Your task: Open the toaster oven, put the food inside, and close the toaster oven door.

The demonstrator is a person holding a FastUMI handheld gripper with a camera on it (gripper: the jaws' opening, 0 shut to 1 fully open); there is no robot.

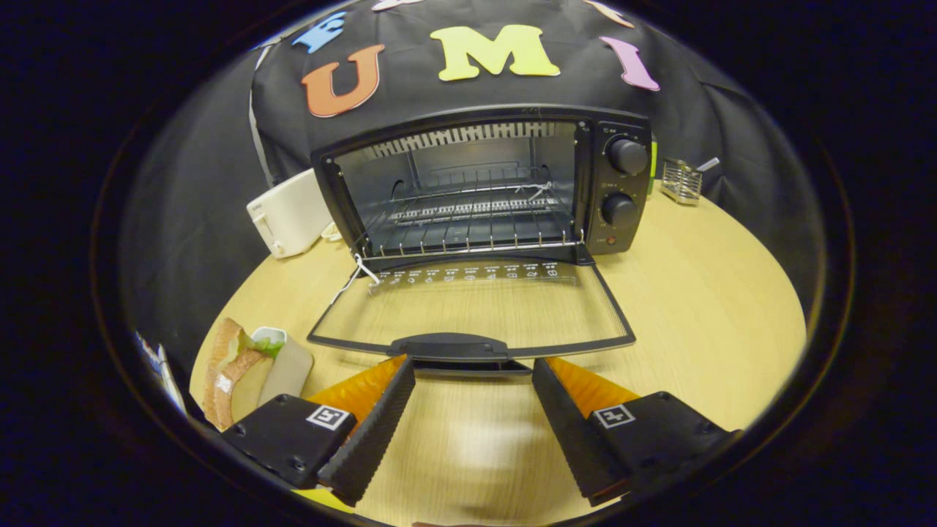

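- One step looks done: the toaster oven sits at 12 o'clock with its door dropped flat onto the worktop, and the wire rack inside is bare.
- The tool is spread wide and holding nothing; its fingertips sit just short of the door handle, one either side of it, not touching as far as I can tell.
- So my guess is we're at the "fetch the food" stage now.
- The sandwich is over at about 8 o'clock from the tool, lying on the worktop just beside the left finger, near the worktop's edge.
- Next move probably calls for swinging left and lining the jaws up around the bread, squeezing gently so it doesn't squash.
- Off at 10 o'clock there's a white toaster beside the oven, and a little wire holder at 2 o'clock.
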